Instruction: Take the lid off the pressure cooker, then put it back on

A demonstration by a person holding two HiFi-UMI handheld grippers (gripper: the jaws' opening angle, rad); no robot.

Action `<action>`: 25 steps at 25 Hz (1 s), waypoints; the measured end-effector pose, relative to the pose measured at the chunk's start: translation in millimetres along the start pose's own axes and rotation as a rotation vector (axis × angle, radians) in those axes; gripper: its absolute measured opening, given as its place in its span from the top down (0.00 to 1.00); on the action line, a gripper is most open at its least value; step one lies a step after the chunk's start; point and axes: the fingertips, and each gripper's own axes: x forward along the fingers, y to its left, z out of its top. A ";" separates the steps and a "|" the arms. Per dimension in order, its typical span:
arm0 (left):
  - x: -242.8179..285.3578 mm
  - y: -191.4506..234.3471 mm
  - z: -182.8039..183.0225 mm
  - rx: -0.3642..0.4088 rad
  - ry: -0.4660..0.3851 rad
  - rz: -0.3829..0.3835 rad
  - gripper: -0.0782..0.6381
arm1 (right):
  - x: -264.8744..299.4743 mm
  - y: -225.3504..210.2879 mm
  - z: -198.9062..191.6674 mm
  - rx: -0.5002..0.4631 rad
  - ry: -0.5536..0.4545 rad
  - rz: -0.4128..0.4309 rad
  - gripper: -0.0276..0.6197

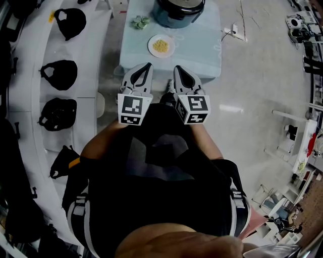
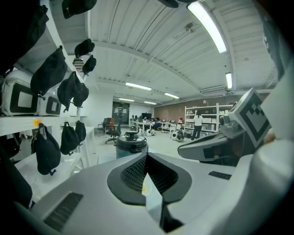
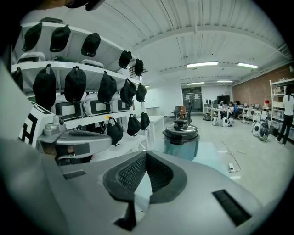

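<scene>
left gripper (image 1: 147,66): you hold it just beside the right gripper (image 1: 177,68), both with their tips over the near edge of the worktop (image 1: 204,48) and pointing toward the pressure cooker (image 1: 177,14). the left gripper view shows its two jaws brought together at the tips with nothing clamped between them; only the pale blue worktop shows through the slot behind the tips. right gripper: its own view shows the same, jaws closed tip to tip and empty. marker cubes (image 1: 134,109): one sits at the rear of each gripper, close to your body. pressure cooker: it stands upright at the far edge of the worktop, well apart from both grippers, with the lid (image 3: 182,128) seated on top and its knob uppermost. plate (image 1: 161,46): white and holding a small heap of yellow food, it lies on the worktop between the cooker and the grippers. a small green item (image 1: 140,22) lies on the worktop to the left of the cooker. shelves (image 1: 35,101) at your left carry a row of black bags (image 1: 59,74).
</scene>
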 end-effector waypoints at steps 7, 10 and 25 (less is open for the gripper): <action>59.3 6.6 18.5 -0.017 0.012 0.036 0.88 | 38.6 -54.5 24.0 -0.026 0.005 0.031 0.93; 88.8 10.3 36.9 -0.028 0.014 0.066 0.88 | 58.0 -79.8 42.4 -0.043 0.011 0.065 0.93; 223.1 48.3 102.7 -0.059 0.033 0.262 0.88 | 175.8 -184.6 113.0 -0.198 0.009 0.296 0.83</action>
